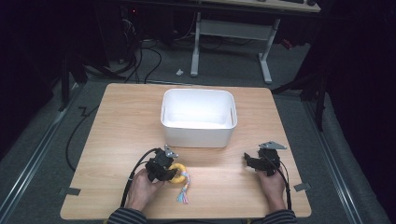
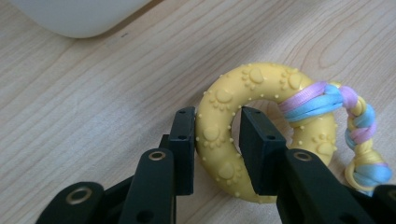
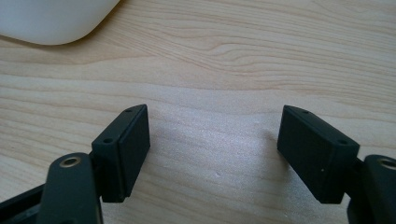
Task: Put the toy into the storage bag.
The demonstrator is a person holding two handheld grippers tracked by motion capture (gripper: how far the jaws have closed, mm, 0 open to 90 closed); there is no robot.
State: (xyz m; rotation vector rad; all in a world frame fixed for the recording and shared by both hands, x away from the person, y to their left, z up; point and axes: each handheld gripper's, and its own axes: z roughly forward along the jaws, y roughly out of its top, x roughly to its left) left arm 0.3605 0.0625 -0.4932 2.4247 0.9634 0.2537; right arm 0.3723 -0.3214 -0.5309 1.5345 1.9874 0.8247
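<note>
The yellow ring (image 2: 243,135) lies flat on the table (image 1: 116,135), near the front edge and left of the middle, just in front of the white bin (image 1: 198,119). Paw prints and small bumps stud its surface, and a braided rope (image 2: 359,126) of pink, blue and yellow is looped through it, trailing off toward the person.

The left gripper (image 2: 217,140) has the ring's near band between its jaws — one jaw outside the ring, the other down in its hole — and both pads press against the band. In the high view the left hand (image 1: 140,186) holds this gripper low over the toy.

The right gripper (image 3: 212,144) rests well apart, at the table's right front; its jaws stand wide apart with nothing but bare wood between them. A corner of the bin shows at the upper left of each gripper view.
</note>
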